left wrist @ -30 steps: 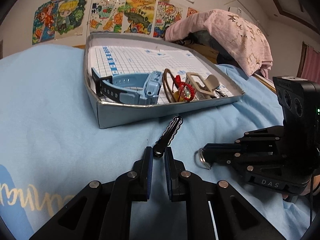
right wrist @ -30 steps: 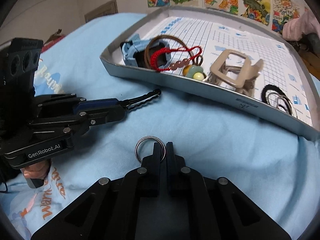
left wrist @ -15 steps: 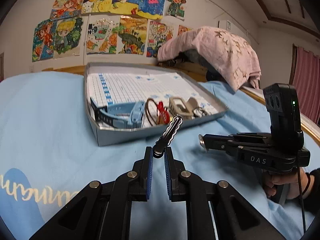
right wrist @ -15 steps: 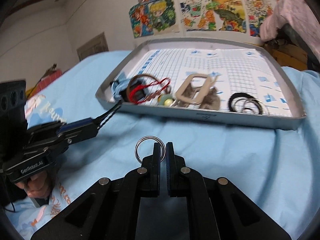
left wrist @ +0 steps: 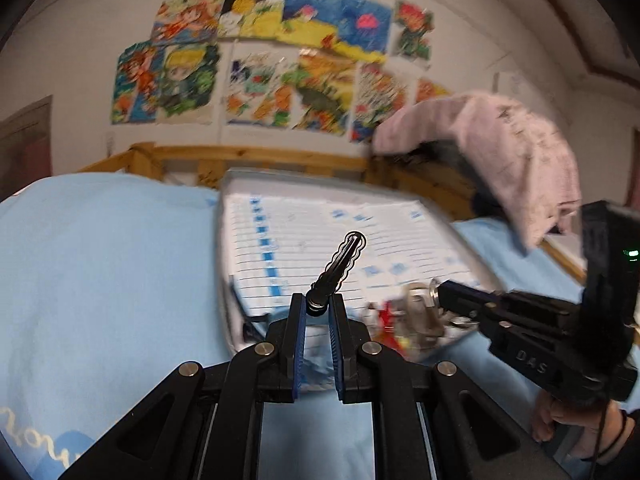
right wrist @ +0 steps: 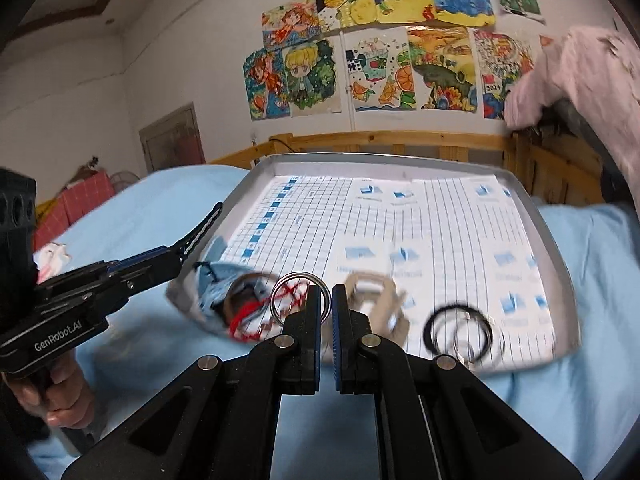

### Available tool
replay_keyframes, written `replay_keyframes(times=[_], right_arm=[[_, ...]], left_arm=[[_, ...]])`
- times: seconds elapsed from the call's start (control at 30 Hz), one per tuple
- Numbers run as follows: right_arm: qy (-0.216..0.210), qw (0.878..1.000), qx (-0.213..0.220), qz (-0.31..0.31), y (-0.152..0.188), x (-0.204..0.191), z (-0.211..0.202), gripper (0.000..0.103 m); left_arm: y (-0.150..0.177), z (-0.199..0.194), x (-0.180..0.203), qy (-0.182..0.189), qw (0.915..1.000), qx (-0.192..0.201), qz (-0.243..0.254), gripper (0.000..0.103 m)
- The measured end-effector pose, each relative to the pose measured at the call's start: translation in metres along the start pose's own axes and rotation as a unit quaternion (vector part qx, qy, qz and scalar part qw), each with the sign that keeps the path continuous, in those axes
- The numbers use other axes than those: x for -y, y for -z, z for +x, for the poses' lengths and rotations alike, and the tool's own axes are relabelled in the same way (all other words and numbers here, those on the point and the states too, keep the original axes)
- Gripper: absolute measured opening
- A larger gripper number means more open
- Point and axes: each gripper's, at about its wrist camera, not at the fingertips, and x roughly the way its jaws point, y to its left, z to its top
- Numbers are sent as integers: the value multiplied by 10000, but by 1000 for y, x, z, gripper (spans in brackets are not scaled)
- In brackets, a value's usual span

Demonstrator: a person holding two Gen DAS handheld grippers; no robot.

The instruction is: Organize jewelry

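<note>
Both grippers have lifted off the blue bedsheet [right wrist: 580, 320] since a second ago and now hang in the air before the tray, each with its item still pinched. Left gripper [left wrist: 317, 306] jaws clamp the base of a black wavy hair clip [left wrist: 340, 266]; the clip sticks up and forward, its tip over the tray's gridded paper liner [right wrist: 400, 216]. Right gripper [right wrist: 326, 304] jaws are closed on a silver metal ring [right wrist: 300, 296], held upright at the fingertips over the tray's near edge. Grey tray [right wrist: 560, 264] sits on the bedsheet. Inside, along the near wall: light blue watch [right wrist: 218, 284] at left, red cord bracelet [right wrist: 248, 320] beside it, beige claw clip [right wrist: 372, 296] in the middle, black hair tie with metal rings [right wrist: 458, 330] to the right. Rest of the liner is bare. Pink cloth [left wrist: 520, 160] is heaped behind the tray at right. Children's drawings [right wrist: 380, 52] hang on the wall above the wooden bed rail [right wrist: 380, 140]. A hand [right wrist: 60, 392] grips the left handle.
</note>
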Motion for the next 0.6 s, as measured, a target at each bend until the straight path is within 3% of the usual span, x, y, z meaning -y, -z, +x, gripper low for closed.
replay_keyframes(times=[0.27, 0.6], right_arm=[[252, 9993, -255, -100, -8, -14, 18, 5], [393, 9989, -236, -33, -4, -14, 13, 6]], left_arm=[[3, 15, -6, -305, 9990, -318, 23, 12], [5, 7, -13, -107, 9991, -330, -231, 14]])
